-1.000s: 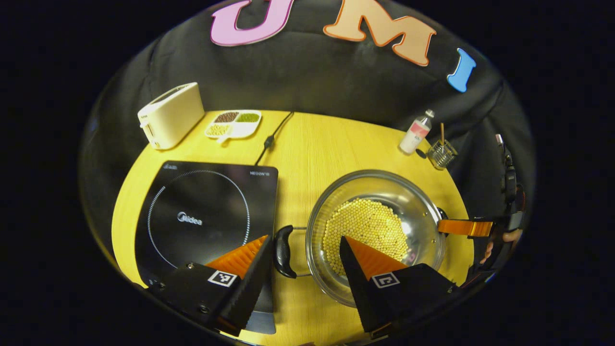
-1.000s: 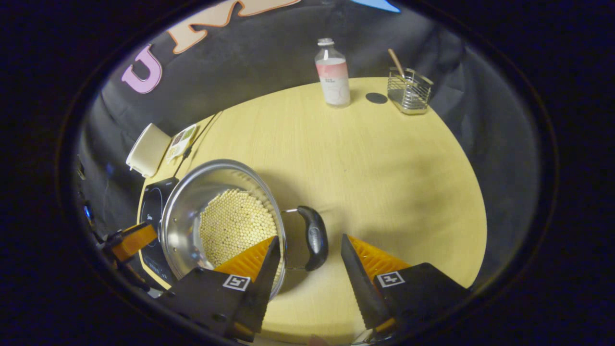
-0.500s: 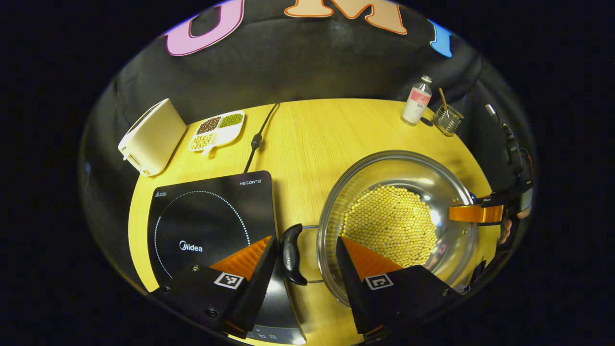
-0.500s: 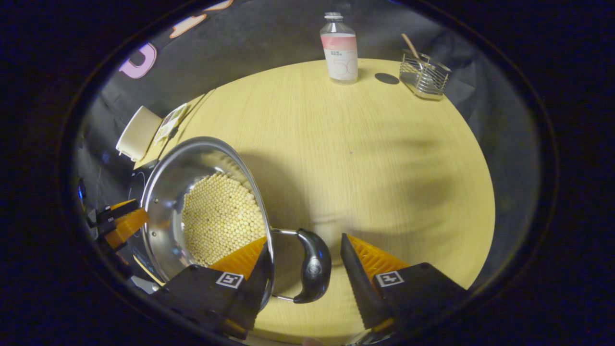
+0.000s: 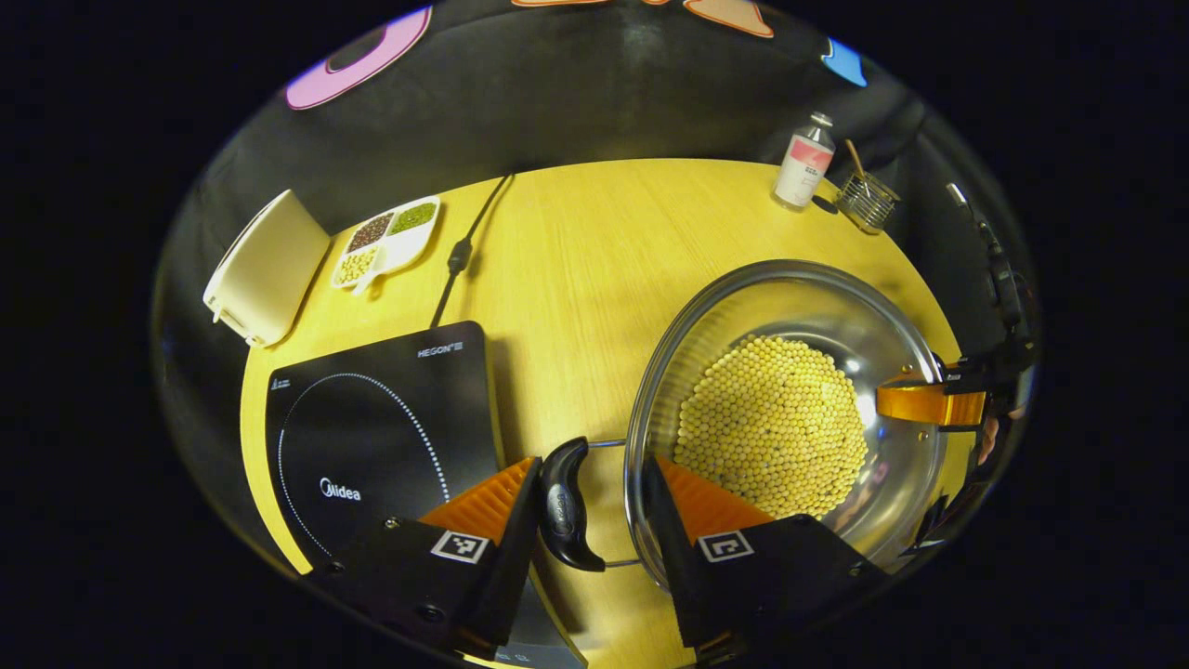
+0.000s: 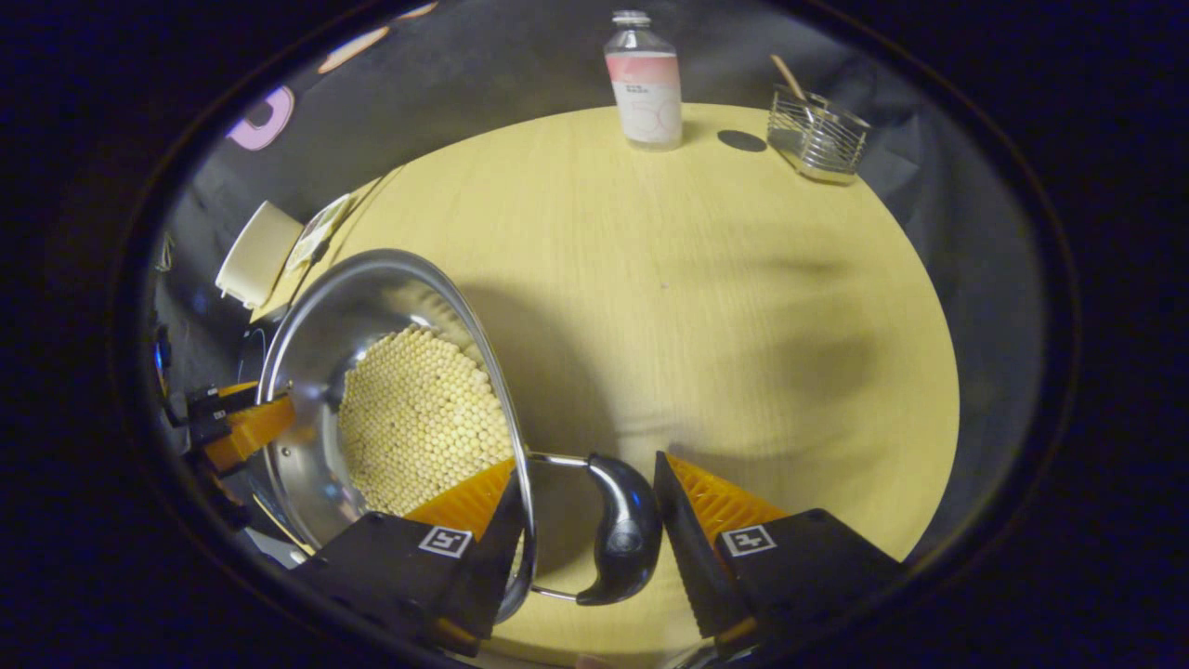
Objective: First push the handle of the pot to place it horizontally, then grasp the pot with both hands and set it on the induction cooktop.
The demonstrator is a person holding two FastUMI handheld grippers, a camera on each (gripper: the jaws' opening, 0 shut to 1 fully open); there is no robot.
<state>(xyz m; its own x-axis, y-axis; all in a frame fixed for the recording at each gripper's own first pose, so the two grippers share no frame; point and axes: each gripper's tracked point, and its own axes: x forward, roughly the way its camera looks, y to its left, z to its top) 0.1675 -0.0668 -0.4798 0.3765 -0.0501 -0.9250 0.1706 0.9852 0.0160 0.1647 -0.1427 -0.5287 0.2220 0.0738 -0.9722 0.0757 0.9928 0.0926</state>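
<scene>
A steel pot [image 5: 799, 299] holding yellow beads sits on the yellow table, right of the black induction cooktop [image 5: 372, 418]. My left gripper [image 5: 592, 462] is open, its fingers straddling the pot's black left handle [image 5: 562, 502] and the rim; the right-hand finger [image 5: 706, 506] reaches over the pot's inside. In the right gripper view, my right gripper [image 6: 586, 460] is open around the other black handle [image 6: 624, 531], one finger [image 6: 464, 502] inside the pot [image 6: 325, 334], the other close beside the handle. An orange finger of the right gripper [image 5: 929, 404] shows at the pot's far side.
A cream toaster [image 5: 265, 269], a divided dish of beans [image 5: 385, 243] and the cooktop's cable [image 5: 464, 251] lie at the back left. A bottle [image 6: 643, 84] and a wire basket [image 6: 817, 135] stand at the back right. Bare table lies right of the pot.
Both grippers have moved in on the pot. Each handle now sits deeper between its gripper's fingers, and the pot looks larger in both views. The pot has stayed on the table.
</scene>
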